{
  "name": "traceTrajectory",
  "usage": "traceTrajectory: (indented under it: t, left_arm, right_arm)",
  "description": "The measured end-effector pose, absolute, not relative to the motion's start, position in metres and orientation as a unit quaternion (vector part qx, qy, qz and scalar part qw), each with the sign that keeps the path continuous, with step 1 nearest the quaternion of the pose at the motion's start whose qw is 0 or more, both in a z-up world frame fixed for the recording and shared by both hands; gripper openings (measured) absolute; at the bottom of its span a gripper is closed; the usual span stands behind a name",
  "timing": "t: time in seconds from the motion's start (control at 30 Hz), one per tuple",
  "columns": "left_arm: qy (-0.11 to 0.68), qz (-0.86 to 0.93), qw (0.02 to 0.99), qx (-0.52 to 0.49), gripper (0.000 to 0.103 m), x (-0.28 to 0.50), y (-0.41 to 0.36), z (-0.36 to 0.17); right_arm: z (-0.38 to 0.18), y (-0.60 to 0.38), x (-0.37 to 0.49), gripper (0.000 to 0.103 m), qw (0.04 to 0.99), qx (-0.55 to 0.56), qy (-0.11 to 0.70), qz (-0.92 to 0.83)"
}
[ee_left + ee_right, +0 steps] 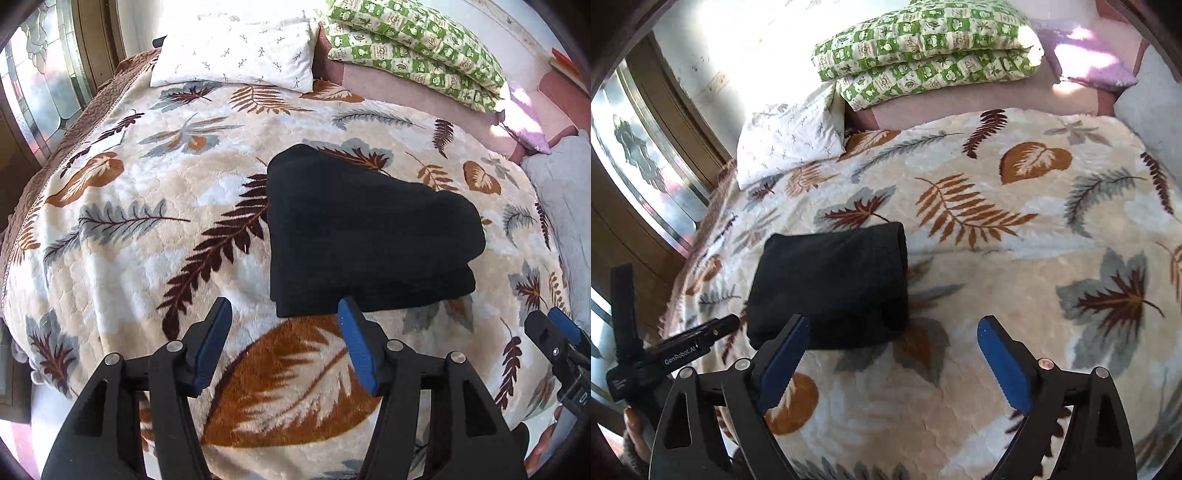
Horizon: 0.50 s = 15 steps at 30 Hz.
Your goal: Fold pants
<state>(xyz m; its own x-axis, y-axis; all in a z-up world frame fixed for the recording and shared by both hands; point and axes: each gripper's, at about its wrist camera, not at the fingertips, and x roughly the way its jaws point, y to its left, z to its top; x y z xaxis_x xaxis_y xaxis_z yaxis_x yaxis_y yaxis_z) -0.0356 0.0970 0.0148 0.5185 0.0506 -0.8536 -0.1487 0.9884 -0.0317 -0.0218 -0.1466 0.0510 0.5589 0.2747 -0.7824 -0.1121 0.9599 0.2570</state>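
Pants [365,236] lie as a compact folded stack on the bed [155,206] — folding looks done; left hand-held gripper [284,332] and right hand-held gripper [892,354] both gape, empty, near its edge.

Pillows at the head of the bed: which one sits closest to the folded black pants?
The white pillow with small sprig marks, by the window. The green checked pillow lies farther from the black pants, across the pink sheet.

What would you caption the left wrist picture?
Folded black pants rest on a leaf-print blanket, the open left gripper empty just short of them.
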Motion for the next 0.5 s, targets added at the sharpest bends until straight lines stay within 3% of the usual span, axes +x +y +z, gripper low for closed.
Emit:
traceTrajectory:
  t: [0.2, 0.5]
  left_arm:
    - [0.472, 0.111, 0.874, -0.007, 0.059, -0.061, 0.077, 0.014]
    - [0.436, 0.140, 0.889, 0.002, 0.059, -0.086, 0.067, 0.024]
  right_arm:
    - [0.047, -0.139, -0.061, 0.102, 0.889, 0.016, 0.453, 0.063]
    - [0.047, -0.145, -0.092, 0.102, 0.895, 0.029, 0.437, 0.080]
